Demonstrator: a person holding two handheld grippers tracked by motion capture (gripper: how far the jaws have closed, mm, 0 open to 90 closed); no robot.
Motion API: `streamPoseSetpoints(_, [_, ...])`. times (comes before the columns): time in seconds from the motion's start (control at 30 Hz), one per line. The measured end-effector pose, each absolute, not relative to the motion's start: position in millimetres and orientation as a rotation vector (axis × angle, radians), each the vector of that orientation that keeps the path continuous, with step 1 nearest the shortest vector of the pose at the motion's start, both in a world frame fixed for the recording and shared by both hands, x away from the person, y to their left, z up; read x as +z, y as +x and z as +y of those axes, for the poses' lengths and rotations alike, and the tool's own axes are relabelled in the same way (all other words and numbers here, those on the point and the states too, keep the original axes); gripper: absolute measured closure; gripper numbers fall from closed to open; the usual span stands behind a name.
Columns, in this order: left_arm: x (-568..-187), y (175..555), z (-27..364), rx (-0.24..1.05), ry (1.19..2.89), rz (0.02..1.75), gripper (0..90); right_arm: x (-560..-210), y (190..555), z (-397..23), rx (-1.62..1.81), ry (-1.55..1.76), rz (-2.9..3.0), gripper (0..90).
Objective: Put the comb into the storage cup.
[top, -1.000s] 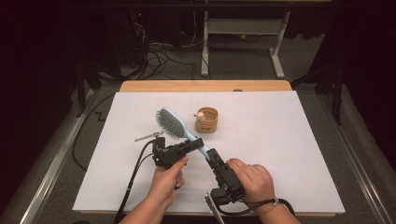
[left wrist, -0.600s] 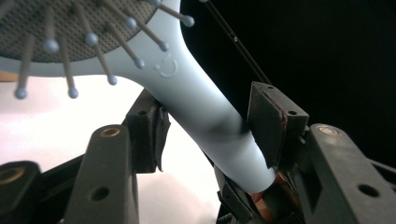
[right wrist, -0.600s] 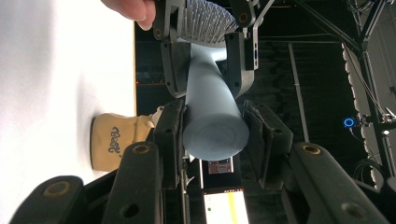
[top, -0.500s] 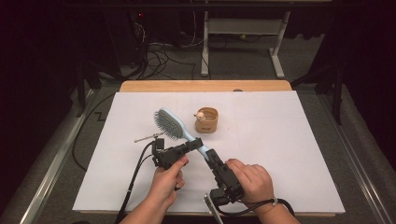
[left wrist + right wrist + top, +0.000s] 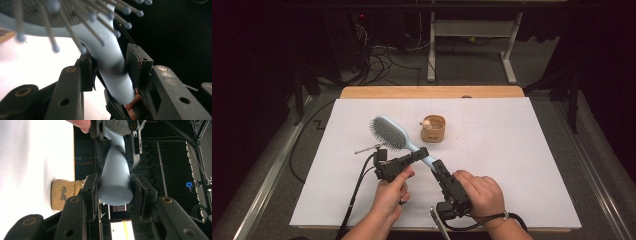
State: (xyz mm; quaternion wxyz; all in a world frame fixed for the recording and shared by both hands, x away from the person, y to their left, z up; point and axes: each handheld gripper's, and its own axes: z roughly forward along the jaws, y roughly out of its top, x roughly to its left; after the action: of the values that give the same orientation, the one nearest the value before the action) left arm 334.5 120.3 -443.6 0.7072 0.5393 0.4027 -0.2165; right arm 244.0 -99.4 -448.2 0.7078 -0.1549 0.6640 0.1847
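While I am holding the pale blue hairbrush [image 5: 390, 133] off the white table cover [image 5: 522, 165], my left gripper [image 5: 421, 153] is clamping its smooth round handle partway up, pads [image 5: 87, 70] pressed to both sides. Its oval head of ball-tipped bristles is slanting away to the left, above the sheet. My right gripper [image 5: 437, 166] is squeezing the handle's flat-ended butt. Just beyond the brush, a small tan cuff-shaped pouch [image 5: 433, 128] with dark lettering is sitting apart from it. Bare white sheet is lying open to the right, up to the wooden edge [image 5: 432, 92] at the far side.
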Motion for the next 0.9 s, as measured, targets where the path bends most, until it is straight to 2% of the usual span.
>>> streamPoseSetpoints(0.3, [-443.2,333.9,120.6,-0.485,1.192,0.896,63.0,-448.9,243.2,-98.5,0.409,-0.352,1.475,59.8])
streamPoseSetpoints(0.47, [-440.0,332.7,119.9,-0.463,1.194,0.883,68.8,-451.7,242.3,-96.5,0.410,-0.377,1.484,56.7])
streamPoseSetpoints(0.9, [-438.7,332.1,119.8,-0.464,1.188,0.874,69.9,-450.5,242.3,-96.6,0.414,-0.375,1.484,55.9])
